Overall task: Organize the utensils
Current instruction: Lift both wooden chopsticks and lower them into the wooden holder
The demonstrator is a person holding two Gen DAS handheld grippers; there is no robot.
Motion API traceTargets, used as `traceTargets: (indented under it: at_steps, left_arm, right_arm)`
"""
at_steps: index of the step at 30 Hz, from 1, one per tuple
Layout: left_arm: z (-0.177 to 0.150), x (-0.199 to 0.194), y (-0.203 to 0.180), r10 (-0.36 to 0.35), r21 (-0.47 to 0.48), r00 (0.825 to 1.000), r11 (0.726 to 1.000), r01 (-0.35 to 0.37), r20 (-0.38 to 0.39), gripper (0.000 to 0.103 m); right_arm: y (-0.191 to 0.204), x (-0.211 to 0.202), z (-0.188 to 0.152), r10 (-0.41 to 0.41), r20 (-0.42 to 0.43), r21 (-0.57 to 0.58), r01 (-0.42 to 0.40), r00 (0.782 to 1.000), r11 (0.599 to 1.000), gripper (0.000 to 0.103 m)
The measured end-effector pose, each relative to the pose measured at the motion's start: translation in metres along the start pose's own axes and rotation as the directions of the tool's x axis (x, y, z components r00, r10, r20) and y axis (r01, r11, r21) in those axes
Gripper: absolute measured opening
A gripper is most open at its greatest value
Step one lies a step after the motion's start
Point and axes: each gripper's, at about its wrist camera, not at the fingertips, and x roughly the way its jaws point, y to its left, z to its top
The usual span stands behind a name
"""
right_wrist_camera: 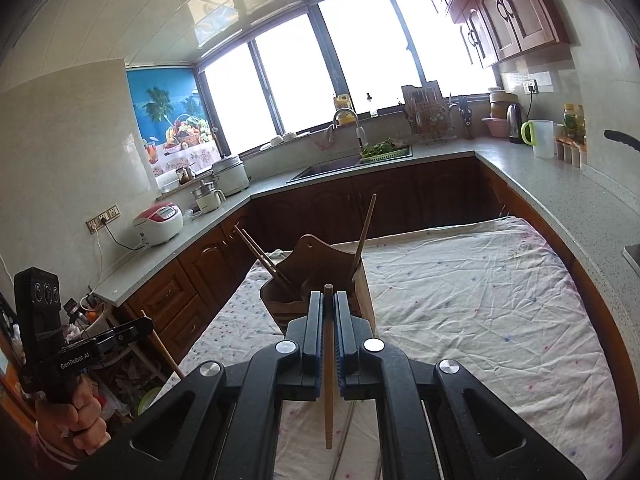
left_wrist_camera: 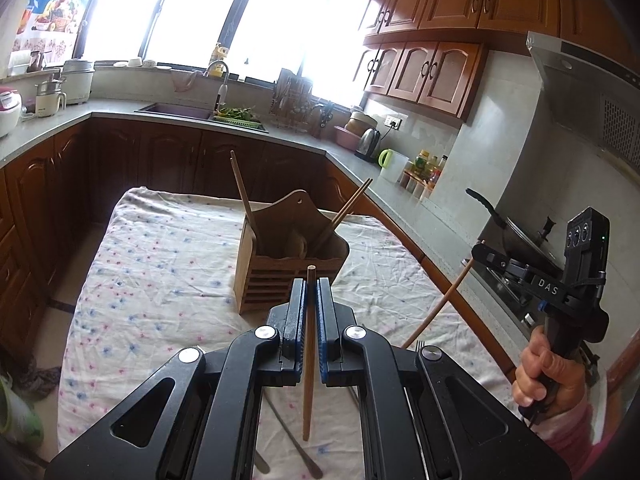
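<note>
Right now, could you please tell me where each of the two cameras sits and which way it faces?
Left wrist view: sits on the left hand-held gripper, shut on a light wooden chopstick, facing the slatted wooden utensil holder on the floral-clothed table; the right hand shows at right.
Right wrist view: sits on the right hand-held gripper, shut on a darker wooden chopstick, facing the same holder from its other side; the left hand shows at left.
Shared: holder, table, sink counter, windows.
</note>
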Motion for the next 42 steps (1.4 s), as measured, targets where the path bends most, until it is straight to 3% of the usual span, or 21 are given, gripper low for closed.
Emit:
traceTargets:
  at_steps: [13, 25, 35, 42]
  left_arm:
    - [0.032, -0.002, -0.002, -0.005, 0.011, 0.996, 1.0, 0.004, 0.089, 0.004]
    - [0.082, 0.0, 0.006, 0.021, 0.001, 0.976, 1.0, -0.022, 0.215, 0.004]
    - [0.131, 0.024, 0.018, 0.052, -0.01, 0.952, 0.999, -0.052, 0.3, 0.004]
    - [0.139, 0.057, 0.035, 0.111, -0.041, 0.943, 0.994, -0.103, 0.314, 0.004]
  right_arm:
    - [-0.002, 0.008, 0.014, 0.002, 0.021, -0.006, -0.002, 1.0, 1.0, 0.005]
    - [0.002, 0.02, 0.059, 0.003, 0.109, -0.017, -0.002, 0.994, 1.0, 0.005]
    - [0.005, 0.047, 0.107, -0.016, 0.191, -0.028, 0.021, 0.982, 0.999, 0.005]
    - [-0.002, 0.084, 0.114, -0.05, 0.198, -0.021, 0.055, 0.979, 0.998, 0.005]
